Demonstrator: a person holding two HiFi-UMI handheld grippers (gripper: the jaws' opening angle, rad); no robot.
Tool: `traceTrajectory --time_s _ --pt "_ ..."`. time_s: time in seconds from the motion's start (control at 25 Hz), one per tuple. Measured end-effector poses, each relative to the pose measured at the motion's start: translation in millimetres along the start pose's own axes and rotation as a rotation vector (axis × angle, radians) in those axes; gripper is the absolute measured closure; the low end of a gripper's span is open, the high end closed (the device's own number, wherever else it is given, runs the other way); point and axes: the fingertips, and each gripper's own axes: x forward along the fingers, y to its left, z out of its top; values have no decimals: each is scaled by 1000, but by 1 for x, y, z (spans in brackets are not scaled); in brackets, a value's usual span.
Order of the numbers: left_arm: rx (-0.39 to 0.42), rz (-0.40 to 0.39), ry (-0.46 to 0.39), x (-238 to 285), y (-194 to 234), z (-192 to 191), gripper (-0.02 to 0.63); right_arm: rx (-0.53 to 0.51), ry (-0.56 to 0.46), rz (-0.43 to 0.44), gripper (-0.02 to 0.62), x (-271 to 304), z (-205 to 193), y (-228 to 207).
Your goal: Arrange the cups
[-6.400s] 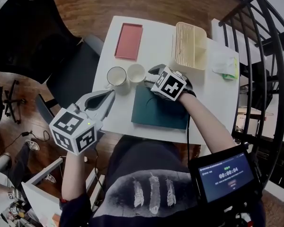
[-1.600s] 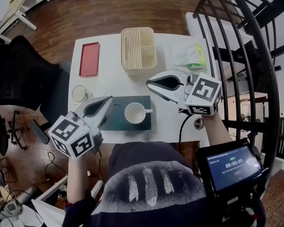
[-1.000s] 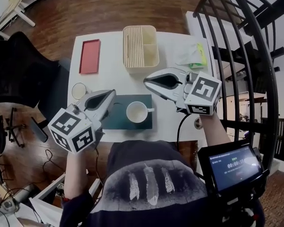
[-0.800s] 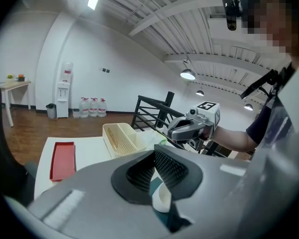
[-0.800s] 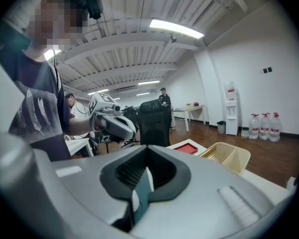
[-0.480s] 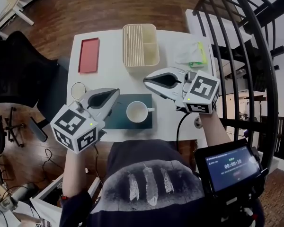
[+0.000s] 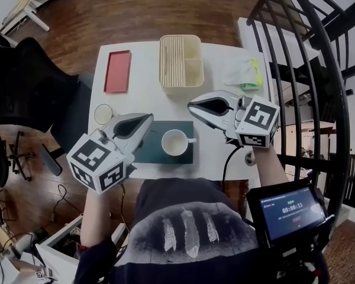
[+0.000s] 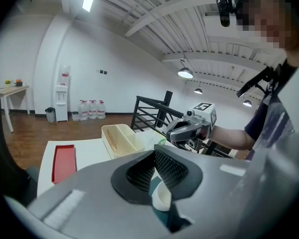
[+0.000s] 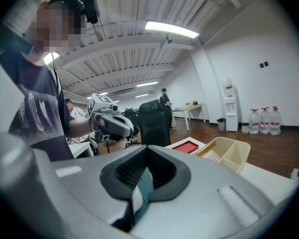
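A white handled cup (image 7: 176, 142) stands upright on the dark green mat (image 7: 147, 152) near the table's front edge. A second white cup (image 7: 103, 113) sits at the table's left edge. My left gripper (image 7: 149, 118) hovers shut and empty over the mat's left end, between the two cups. My right gripper (image 7: 191, 105) hangs shut and empty to the upper right of the mat cup. In the left gripper view the shut jaws (image 8: 154, 169) frame the cup (image 8: 163, 199). In the right gripper view the shut jaws (image 9: 146, 176) frame the mat (image 9: 142, 189).
A red tray (image 7: 118, 71) lies at the back left of the white table (image 7: 148, 93). A beige slatted basket (image 7: 180, 62) sits at the back middle, a green and white packet (image 7: 244, 74) at the back right. A black chair (image 7: 23, 81) stands left, a black railing (image 7: 319, 70) right.
Since the oldest frame one cup has gone from beside the other onto the green mat. Over the last second both grippers hang almost still, shut; the left has rolled slightly.
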Motion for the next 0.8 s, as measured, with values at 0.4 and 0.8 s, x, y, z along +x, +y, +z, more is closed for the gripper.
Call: traceTrajectory --time_s 0.4,0.8 --pt "-19 100 -32 -25 19 -4 591 13 6 49 592 9 -6 12" --pt "31 326 -15 -95 87 -38 540 -2 27 78 592 33 -5 14"
